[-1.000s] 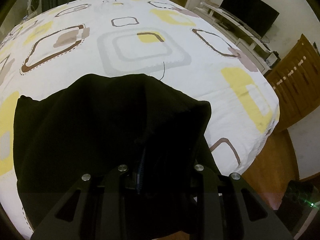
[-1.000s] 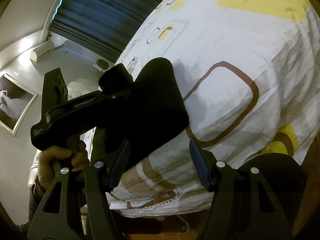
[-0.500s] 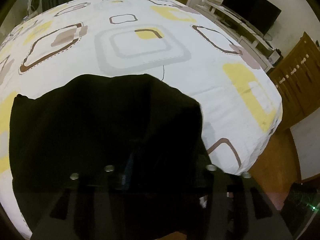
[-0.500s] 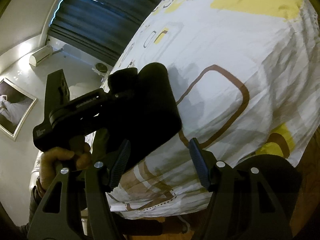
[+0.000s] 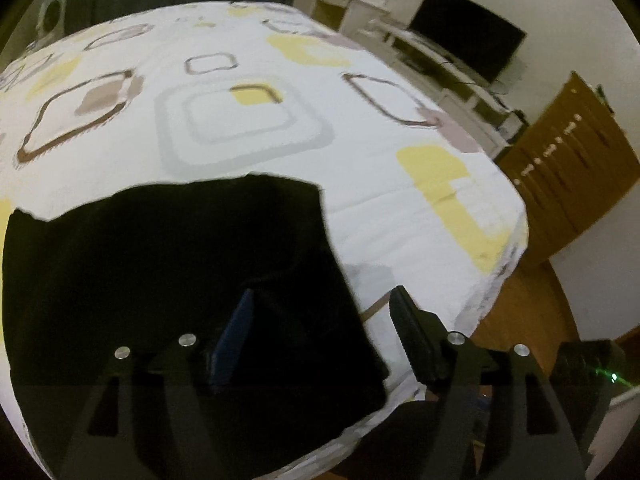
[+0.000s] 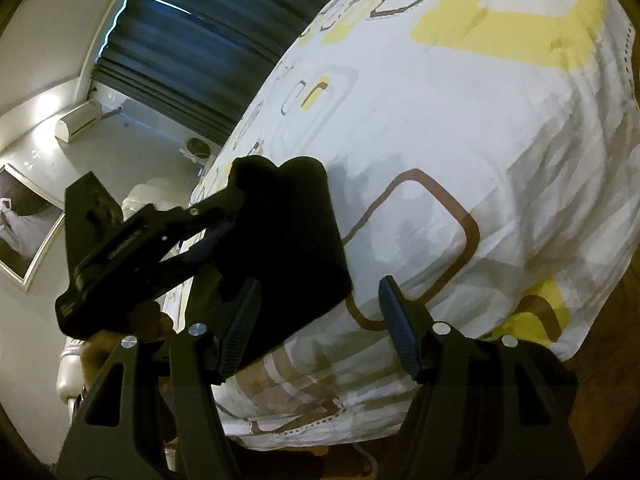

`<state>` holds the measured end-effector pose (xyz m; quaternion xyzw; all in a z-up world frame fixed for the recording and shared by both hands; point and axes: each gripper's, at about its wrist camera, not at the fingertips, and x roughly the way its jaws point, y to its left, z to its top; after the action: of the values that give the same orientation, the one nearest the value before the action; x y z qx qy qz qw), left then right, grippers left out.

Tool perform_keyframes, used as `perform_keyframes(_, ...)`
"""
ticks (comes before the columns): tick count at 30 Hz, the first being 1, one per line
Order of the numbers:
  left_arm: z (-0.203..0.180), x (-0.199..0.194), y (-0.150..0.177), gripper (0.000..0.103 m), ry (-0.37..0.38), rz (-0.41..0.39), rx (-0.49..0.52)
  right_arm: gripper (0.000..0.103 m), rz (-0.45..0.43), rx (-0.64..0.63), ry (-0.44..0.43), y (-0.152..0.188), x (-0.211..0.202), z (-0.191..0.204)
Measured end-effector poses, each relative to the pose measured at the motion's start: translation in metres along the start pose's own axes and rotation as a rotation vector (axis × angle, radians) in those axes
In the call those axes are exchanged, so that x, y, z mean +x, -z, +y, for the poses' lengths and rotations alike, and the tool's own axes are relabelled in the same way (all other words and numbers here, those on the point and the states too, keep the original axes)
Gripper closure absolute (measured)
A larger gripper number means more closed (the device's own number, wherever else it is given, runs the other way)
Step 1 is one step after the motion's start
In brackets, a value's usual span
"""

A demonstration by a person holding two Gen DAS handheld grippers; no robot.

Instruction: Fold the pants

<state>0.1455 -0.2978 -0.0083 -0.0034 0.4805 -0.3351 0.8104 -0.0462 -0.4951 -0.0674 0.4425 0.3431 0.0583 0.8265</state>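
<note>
Now the left gripper (image 5: 320,320) has just been opening, letting go of the black pants (image 5: 168,272) on the bed (image 5: 360,184). Right gripper (image 6: 320,316) is spread, empty.

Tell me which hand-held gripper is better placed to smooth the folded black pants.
Left hand-held gripper: it sits open right over the folded black pants; the right hand-held gripper hangs open beside them.

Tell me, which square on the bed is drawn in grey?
The big double-ringed one in the middle of the bedspread, just beyond the black pants. It has a yellow patch; the squares beside it have brown outlines.
</note>
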Motion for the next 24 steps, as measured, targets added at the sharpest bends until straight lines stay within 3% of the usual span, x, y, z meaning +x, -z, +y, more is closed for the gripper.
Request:
perform_keyframes(6, 0.008, -0.017, 0.0, 0.034, 0.032, -0.047, -0.019, 0.041, -0.001, -0.028, -0.003, -0.009, 0.006, 0.012)
perform_keyframes(12, 0.039, -0.043, 0.01, 0.032, -0.097, -0.108, 0.005, 0.034, 0.007, -0.098, 0.023, -0.022, 0.022, 0.033)
perform_keyframes(17, 0.08, -0.054, 0.03, 0.031, -0.19, -0.097, -0.013, 0.033, 0.062, -0.185, 0.071, -0.016, 0.046, 0.054)
perform_keyframes(24, 0.121, -0.061, 0.05, 0.031, -0.209, -0.095, -0.076, 0.027, 0.036, -0.247, 0.147, -0.01, 0.071, 0.067)
